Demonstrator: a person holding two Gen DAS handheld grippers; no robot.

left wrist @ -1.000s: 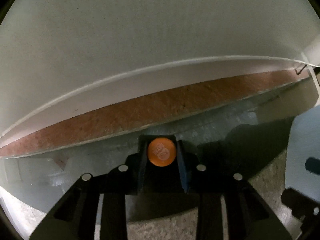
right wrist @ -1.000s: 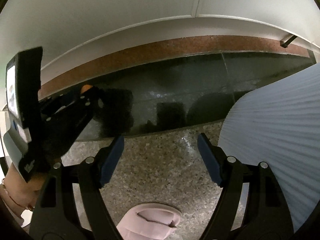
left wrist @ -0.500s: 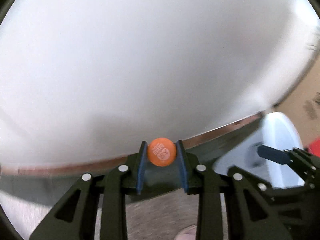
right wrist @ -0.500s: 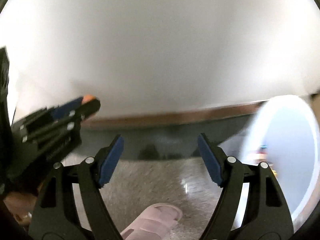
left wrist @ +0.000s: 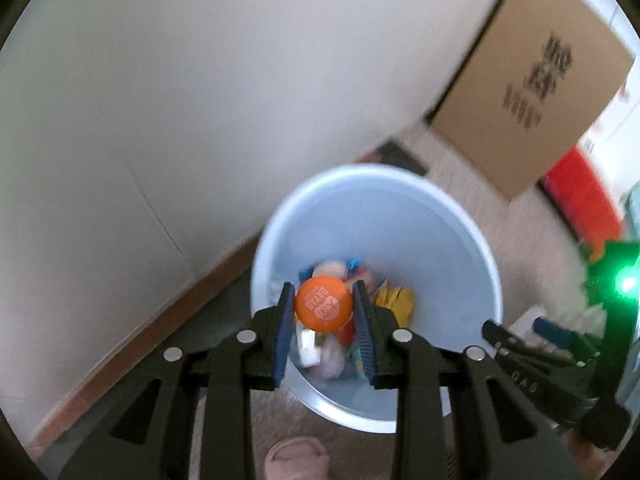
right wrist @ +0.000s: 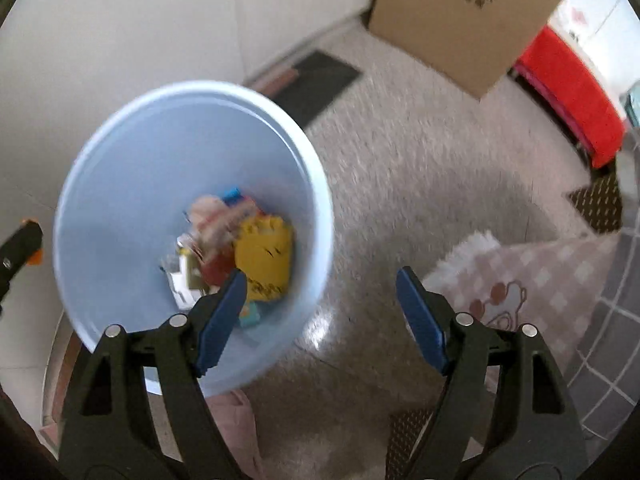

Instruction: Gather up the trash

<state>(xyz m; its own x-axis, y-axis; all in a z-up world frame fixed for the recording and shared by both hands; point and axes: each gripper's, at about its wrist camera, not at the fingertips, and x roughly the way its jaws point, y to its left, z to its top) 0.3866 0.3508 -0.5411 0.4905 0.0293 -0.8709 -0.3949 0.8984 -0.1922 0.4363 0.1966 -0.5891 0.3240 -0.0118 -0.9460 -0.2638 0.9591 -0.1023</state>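
in the left wrist view, the left hand-held gripper (left wrist: 323, 312) sits low in the centre of the frame, its two blue-lined fingers (left wrist: 282, 332) clamped on a round orange cap (left wrist: 324, 303) with pale lettering on its face. whatever is below the cap is hidden. the cap hangs above the open mouth of a pale blue trash bin (left wrist: 436, 236), which fills the middle of the frame and stands on a speckled floor (left wrist: 460, 176) beside a white wall (left wrist: 160, 100). the bottom of the bin holds mixed trash (left wrist: 384, 300), blurred: yellow, red, white and blue pieces.

a brown cardboard box (left wrist: 532, 80) with dark print stands in the upper right of the frame, and something red (left wrist: 580, 196) lies just below it. the right hand-held gripper (left wrist: 532, 338) shows at the lower right edge. a pink slipper (left wrist: 298, 458) shows at the bottom edge.

in the right wrist view, the right hand-held gripper (right wrist: 320, 316) is at the bottom of the frame with its blue fingers (right wrist: 220, 324) wide apart and nothing between them. the trash bin (right wrist: 120, 184) is at the left centre, the trash (right wrist: 260, 256) piled in its bottom. the left finger overlaps the bin's near rim in the picture. a pink checked mat (right wrist: 540, 280) lies at the lower right on the floor (right wrist: 420, 168), and the cardboard box (right wrist: 472, 16) stands at the top.
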